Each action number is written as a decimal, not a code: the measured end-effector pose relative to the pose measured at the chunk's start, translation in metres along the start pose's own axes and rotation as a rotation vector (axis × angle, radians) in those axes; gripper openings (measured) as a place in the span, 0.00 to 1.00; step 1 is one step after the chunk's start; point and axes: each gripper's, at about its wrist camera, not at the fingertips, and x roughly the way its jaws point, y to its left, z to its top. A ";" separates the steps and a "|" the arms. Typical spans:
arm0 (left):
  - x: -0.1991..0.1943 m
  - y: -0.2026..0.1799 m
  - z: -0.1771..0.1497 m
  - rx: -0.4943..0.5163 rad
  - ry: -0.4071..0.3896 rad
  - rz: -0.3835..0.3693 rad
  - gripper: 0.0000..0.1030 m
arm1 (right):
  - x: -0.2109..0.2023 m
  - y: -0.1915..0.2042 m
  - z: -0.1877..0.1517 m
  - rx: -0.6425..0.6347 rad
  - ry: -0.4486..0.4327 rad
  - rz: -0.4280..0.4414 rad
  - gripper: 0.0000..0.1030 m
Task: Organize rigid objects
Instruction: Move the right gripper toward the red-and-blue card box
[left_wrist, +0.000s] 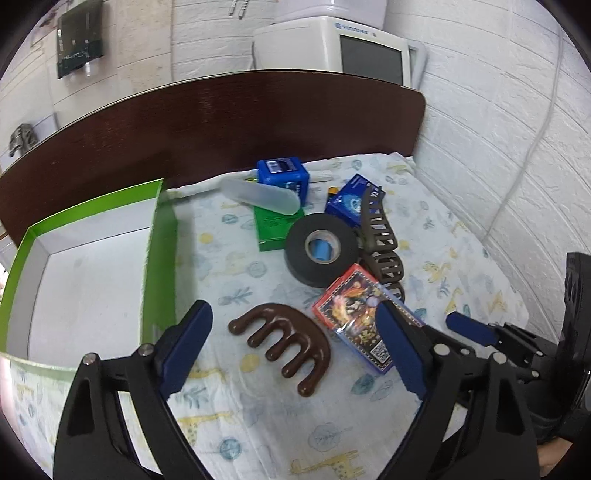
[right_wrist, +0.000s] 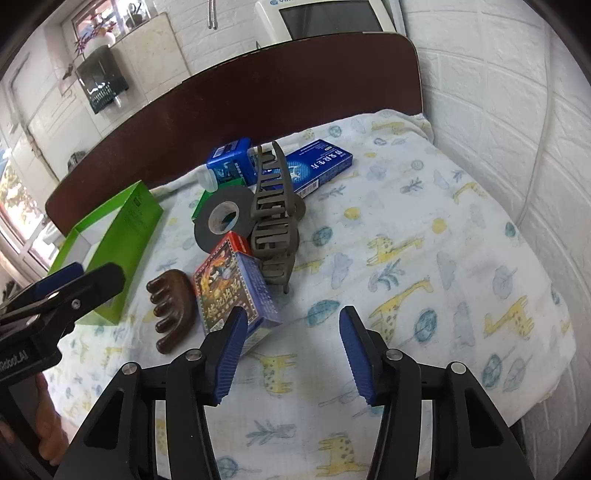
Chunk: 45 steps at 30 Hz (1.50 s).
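My left gripper (left_wrist: 295, 347) is open and hovers over a brown wooden comb (left_wrist: 286, 341) that lies between its fingers on the printed cloth. A card box (left_wrist: 364, 317) lies by its right finger. My right gripper (right_wrist: 291, 347) is open and empty, just right of the card box (right_wrist: 231, 295) and the comb (right_wrist: 171, 306). Behind lie a black tape roll (left_wrist: 321, 254), a grey hair claw (left_wrist: 384, 247), a blue carton (right_wrist: 317, 166), a blue cube box (left_wrist: 282, 177), a small green box (left_wrist: 275, 225) and a clear case (left_wrist: 260, 195).
An open green box (left_wrist: 157, 258) with a white inside stands at the left, also in the right wrist view (right_wrist: 125, 236). A dark wooden headboard (left_wrist: 258, 122) closes the back. A white brick wall (left_wrist: 498, 147) runs along the right.
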 end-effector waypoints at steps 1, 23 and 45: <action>0.006 -0.002 0.005 0.013 0.015 -0.016 0.77 | 0.000 0.001 -0.001 0.008 0.006 0.016 0.50; 0.032 -0.012 0.016 0.070 0.074 -0.013 0.64 | 0.002 0.018 -0.005 -0.014 0.017 0.034 0.49; -0.020 -0.006 -0.009 -0.014 -0.030 0.181 0.74 | -0.016 0.021 -0.005 -0.046 -0.031 -0.032 0.49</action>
